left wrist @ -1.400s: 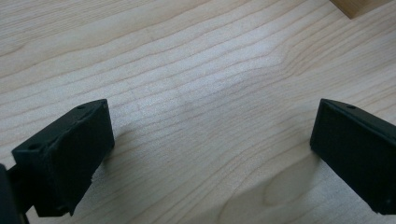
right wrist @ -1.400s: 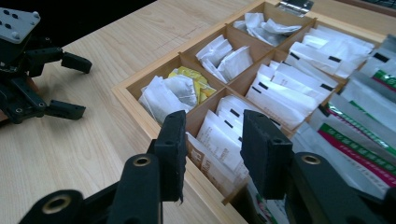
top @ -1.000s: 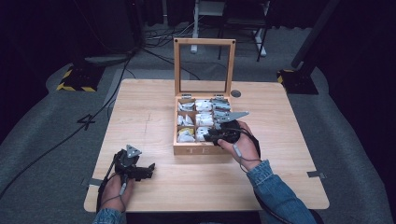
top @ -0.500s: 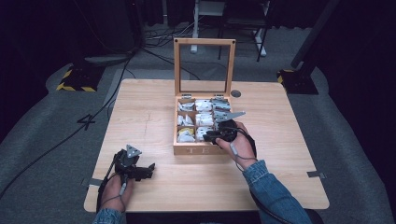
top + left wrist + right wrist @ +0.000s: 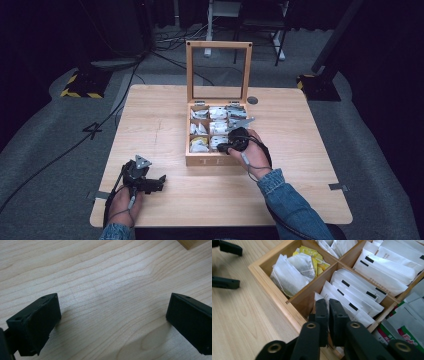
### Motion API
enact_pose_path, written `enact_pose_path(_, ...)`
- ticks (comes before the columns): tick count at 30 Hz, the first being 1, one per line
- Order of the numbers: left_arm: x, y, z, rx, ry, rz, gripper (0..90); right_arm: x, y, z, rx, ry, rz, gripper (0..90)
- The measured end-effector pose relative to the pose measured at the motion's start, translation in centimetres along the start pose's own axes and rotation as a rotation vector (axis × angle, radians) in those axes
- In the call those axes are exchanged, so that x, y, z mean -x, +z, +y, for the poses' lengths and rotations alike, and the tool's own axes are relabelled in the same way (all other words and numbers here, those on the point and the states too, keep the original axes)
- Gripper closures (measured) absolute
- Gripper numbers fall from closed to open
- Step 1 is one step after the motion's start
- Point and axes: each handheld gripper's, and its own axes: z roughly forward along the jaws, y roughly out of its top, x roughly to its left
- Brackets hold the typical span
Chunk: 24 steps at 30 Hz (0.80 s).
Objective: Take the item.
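- The right claw (image 5: 328,305) has just been closing and now pinches a white tea sachet (image 5: 323,297) in the box (image 5: 274,293) compartment beneath it, likely to lift it.
- The left claw (image 5: 112,322) rests spread over bare table (image 5: 100,277), idle.

The wooden box (image 5: 206,161) front reads "TE"; packet print is illegible.

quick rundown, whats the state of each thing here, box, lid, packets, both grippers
wooden tea box: open, compartments filled
glass lid: raised upright
white packets: standing in rows in their compartment
right gripper: jaws just closed on a white packet's edge
left gripper: open, holding nothing, low over the table
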Motion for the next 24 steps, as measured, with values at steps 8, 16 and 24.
enact_pose_path(8,0.0,0.0,0.0,0.000,0.000,0.000,0.0,-0.4,-0.1,0.1,0.015,-0.046,-0.024,90.0)
enact_pose_path(16,0.0,0.0,0.0,0.000,0.000,0.000,0.0,-0.7,-1.4,0.8,0.081,-0.081,-0.042,90.0)
enact_pose_path(24,0.0,0.0,0.0,0.000,0.000,0.000,0.0,-0.9,-2.8,1.3,0.155,-0.084,-0.045,90.0)
